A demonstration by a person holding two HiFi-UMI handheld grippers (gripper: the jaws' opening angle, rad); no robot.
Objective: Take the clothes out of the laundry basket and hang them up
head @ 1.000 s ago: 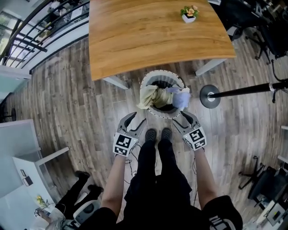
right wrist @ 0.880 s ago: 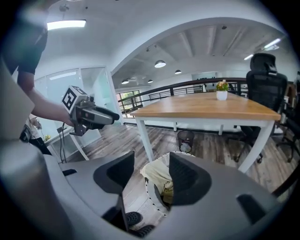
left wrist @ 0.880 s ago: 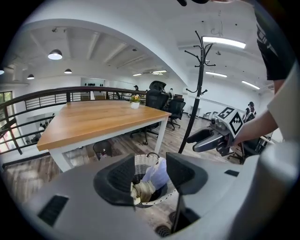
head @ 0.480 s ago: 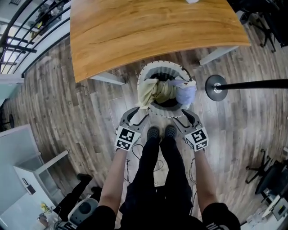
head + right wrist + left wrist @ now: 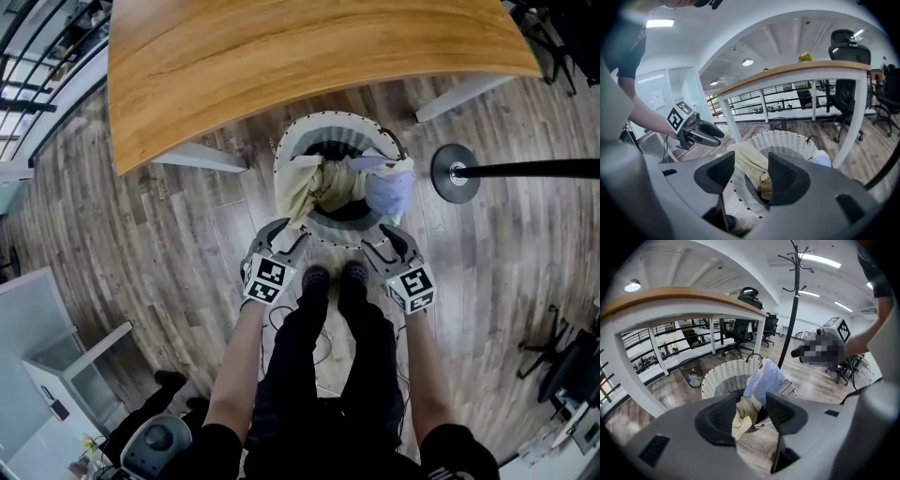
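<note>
Compared with a second ago, both grippers have sunk toward the white woven round laundry basket, and I now see it closer in the head view; the small potted plant on the table has slipped out of frame. My left gripper sits just at the basket's near-left rim, jaws released with nothing between them. My right gripper is at the near-right rim, jaws also spread wide and empty. The clothes remain in the basket: a cream crumpled garment draped over its left edge and a pale blue garment over its right.

The basket stands on a grey-brown wood plank floor, at the near edge of a long wooden table. A black coat stand rises just right of it, and black railings run at far left.
</note>
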